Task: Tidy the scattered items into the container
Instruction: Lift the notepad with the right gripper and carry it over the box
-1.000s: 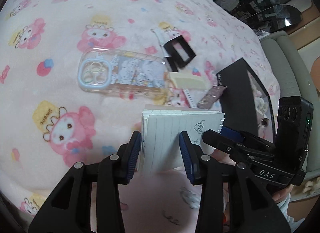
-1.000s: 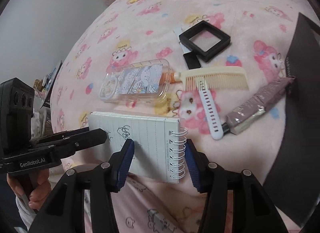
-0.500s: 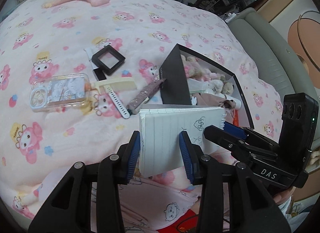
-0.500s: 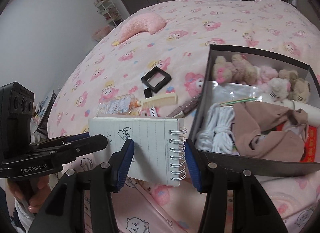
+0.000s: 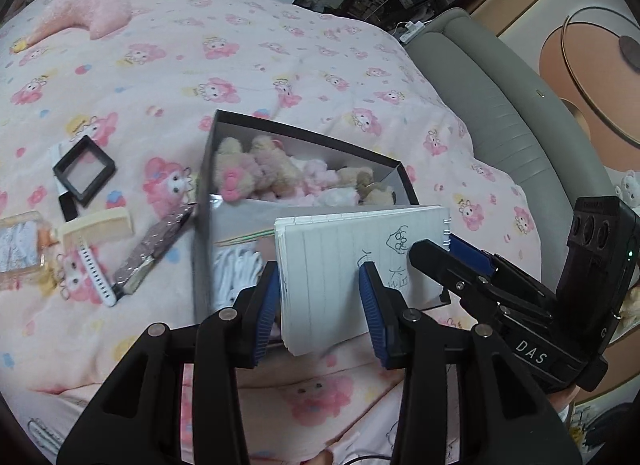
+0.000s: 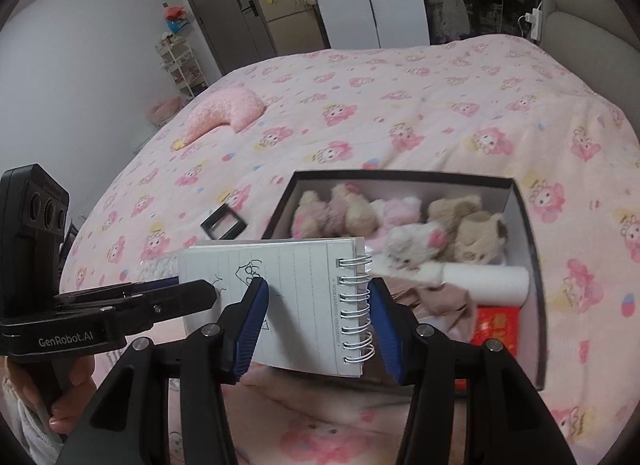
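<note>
Bed (image 5: 280,57) under a pink cartoon-print cover fills both views, with a pink cushion (image 6: 224,113) lying far up it. Dark box (image 5: 206,169) sits open on the cover, packed with plush toys (image 6: 400,221) at its far end, white cord (image 5: 236,269) and a red packet (image 6: 496,329) nearer.

Notepad (image 5: 352,265), spiral-bound with lined pages and a small doodle, is held in the air over the box's near end, carried by both tools at once. Left hand-held gripper (image 5: 316,305) has its blue pads closed on the loose-page end; right hand-held gripper (image 6: 316,321) clamps the spiral end, one pad against the page face and the other against the wire coils. Each stands fairly wide, taken up by the notepad's width. A hand (image 6: 60,397) grips the left tool's handle at the edge of the right wrist view.

Left of the box on the cover lie the items still out: a phone case (image 5: 20,245) at the frame edge, a black frame (image 5: 84,169), a cream comb (image 5: 100,225), a foil-wrapped tube (image 5: 152,253) touching the box's wall, and a white strap (image 5: 96,273) just below the comb.
</note>
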The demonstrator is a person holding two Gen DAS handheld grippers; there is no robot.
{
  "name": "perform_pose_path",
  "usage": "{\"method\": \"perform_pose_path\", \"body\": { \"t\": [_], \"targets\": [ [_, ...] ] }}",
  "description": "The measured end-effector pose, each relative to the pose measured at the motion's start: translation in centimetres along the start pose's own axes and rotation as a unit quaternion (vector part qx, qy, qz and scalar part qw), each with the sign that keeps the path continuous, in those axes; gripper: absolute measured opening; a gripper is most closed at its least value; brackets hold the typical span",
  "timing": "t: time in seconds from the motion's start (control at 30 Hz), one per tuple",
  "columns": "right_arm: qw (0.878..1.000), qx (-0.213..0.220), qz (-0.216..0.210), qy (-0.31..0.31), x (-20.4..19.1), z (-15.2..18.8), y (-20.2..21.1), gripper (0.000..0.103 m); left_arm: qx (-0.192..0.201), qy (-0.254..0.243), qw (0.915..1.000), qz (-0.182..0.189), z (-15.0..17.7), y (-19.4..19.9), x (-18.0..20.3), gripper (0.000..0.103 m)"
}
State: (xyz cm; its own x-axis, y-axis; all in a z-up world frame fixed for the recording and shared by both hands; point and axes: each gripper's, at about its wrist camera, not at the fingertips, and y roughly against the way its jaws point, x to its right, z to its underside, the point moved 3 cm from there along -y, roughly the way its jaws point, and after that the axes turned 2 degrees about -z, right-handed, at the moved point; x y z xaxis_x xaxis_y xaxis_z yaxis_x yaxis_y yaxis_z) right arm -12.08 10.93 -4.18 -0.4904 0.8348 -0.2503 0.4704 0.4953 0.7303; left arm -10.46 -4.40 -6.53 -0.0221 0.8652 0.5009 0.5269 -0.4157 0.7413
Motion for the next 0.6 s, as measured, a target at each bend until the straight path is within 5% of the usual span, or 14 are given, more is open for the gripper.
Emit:
{"method": "perform_pose_path", "body": {
  "t": [0.2,0.43,0.6],
  "targets": [
    [0.999,-0.016,0.037,-0.026,5.3,0.5,-2.2,0.048,-0.056,0.005,0.9984,0.009,0.3,-6.8,0.7,0.040],
    [0.987,-0.111,0.058,-0.100,9.4,3.6,-5.7,0.046,-0.113,-0.035,0.9920,-0.043,1.8,-10.6,0.8,0.038],
    [0.990,-0.037,0.088,-0.100,9.5,3.1,-2.7,0.045,-0.069,-0.014,0.9953,-0.066,1.4,-9.0,-0.3,0.028]
  ]
}}
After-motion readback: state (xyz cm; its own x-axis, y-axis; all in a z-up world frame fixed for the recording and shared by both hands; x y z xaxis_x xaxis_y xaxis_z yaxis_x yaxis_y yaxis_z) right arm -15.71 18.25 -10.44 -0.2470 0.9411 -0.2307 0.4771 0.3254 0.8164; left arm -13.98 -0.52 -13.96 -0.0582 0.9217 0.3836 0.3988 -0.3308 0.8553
